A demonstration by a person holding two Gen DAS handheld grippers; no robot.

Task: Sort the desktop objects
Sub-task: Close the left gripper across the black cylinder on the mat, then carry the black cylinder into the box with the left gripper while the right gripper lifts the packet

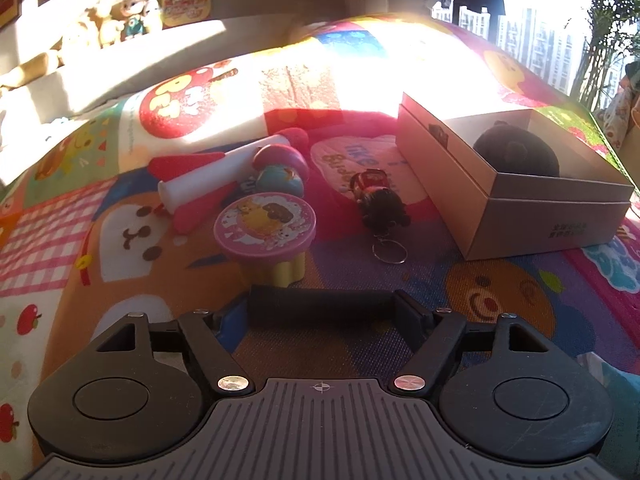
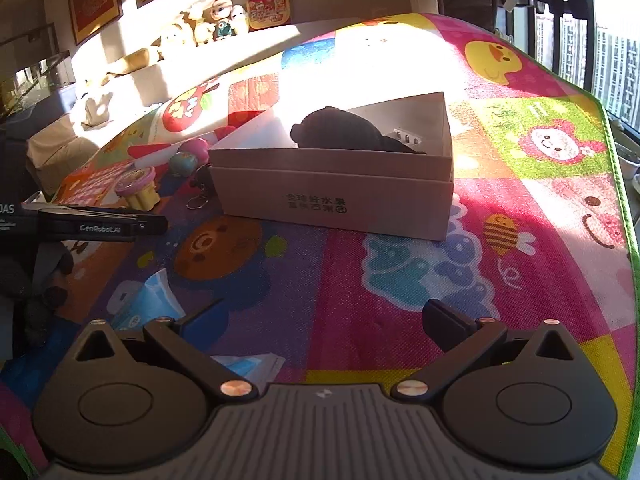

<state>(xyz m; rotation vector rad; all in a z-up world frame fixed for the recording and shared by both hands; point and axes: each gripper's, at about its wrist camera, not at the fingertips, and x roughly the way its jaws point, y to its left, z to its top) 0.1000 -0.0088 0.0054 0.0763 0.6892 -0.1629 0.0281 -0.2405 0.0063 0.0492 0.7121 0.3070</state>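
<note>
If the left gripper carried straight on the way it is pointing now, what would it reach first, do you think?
Most likely the doll keychain lying on the play mat, just right of the pink-lidded toy. The left gripper is open, with nothing between its fingers. Depth is hard to judge, so it might touch the mat first.

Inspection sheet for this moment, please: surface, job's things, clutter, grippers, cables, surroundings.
Surface: cartoon play mat, half in hard sunlight.
Job's things: open cardboard box holding a dark plush toy; outside it, pink-lidded toy, toy rocket, globe ball, doll keychain.
Clutter: blue-and-white packet on the mat.
Grippers: left gripper open, empty; right gripper open, empty.
Cables: nothing seen.
Surroundings: ledge with figurines, framed pictures, window.
</note>
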